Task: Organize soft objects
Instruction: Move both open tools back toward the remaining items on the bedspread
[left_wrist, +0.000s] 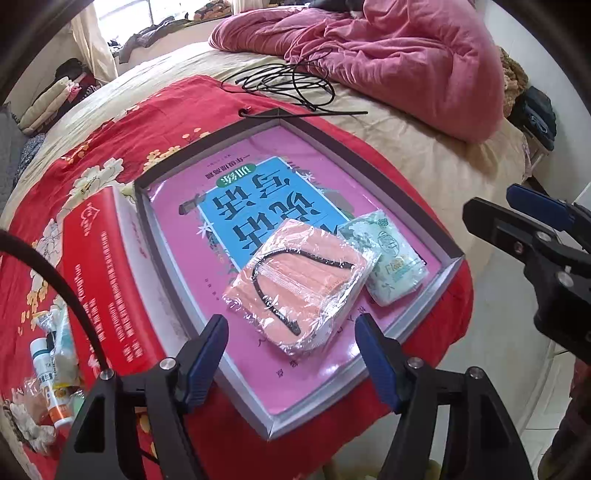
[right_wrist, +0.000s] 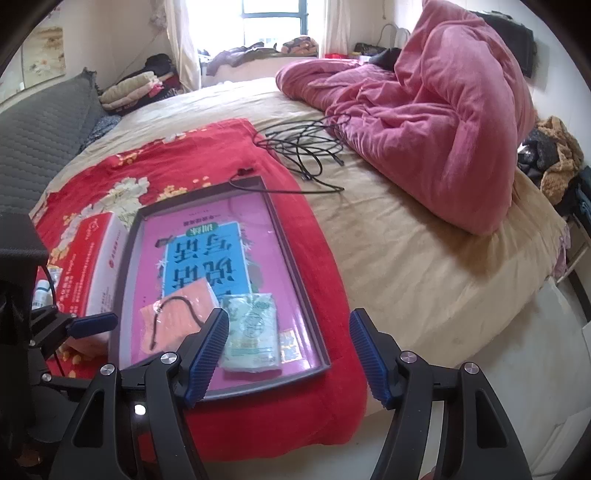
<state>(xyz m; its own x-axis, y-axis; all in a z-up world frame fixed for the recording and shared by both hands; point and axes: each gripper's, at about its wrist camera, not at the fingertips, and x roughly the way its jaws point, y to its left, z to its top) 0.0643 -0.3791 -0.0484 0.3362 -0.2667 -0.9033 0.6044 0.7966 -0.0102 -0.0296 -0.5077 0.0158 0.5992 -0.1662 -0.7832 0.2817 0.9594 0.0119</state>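
A shallow grey box lid (left_wrist: 376, 162) (right_wrist: 288, 236) lies on a red floral blanket (left_wrist: 122, 125) (right_wrist: 166, 162) on the bed, with a pink and blue book inside. On the book lie a plastic-wrapped pack of orange face masks (left_wrist: 301, 282) (right_wrist: 177, 314) and a pale green tissue pack (left_wrist: 391, 266) (right_wrist: 255, 328), side by side. My left gripper (left_wrist: 291, 354) is open and empty, just in front of the mask pack. My right gripper (right_wrist: 288, 350) is open and empty, near the lid's front right corner; it also shows in the left wrist view (left_wrist: 517, 218).
A red and white box (left_wrist: 99, 280) (right_wrist: 92, 266) lies left of the lid. Small bottles and tubes (left_wrist: 51, 373) lie at the blanket's left front. Black cables (left_wrist: 288, 83) (right_wrist: 306, 147) coil behind the lid. A pink duvet (left_wrist: 388, 48) (right_wrist: 443, 110) is heaped at the back right.
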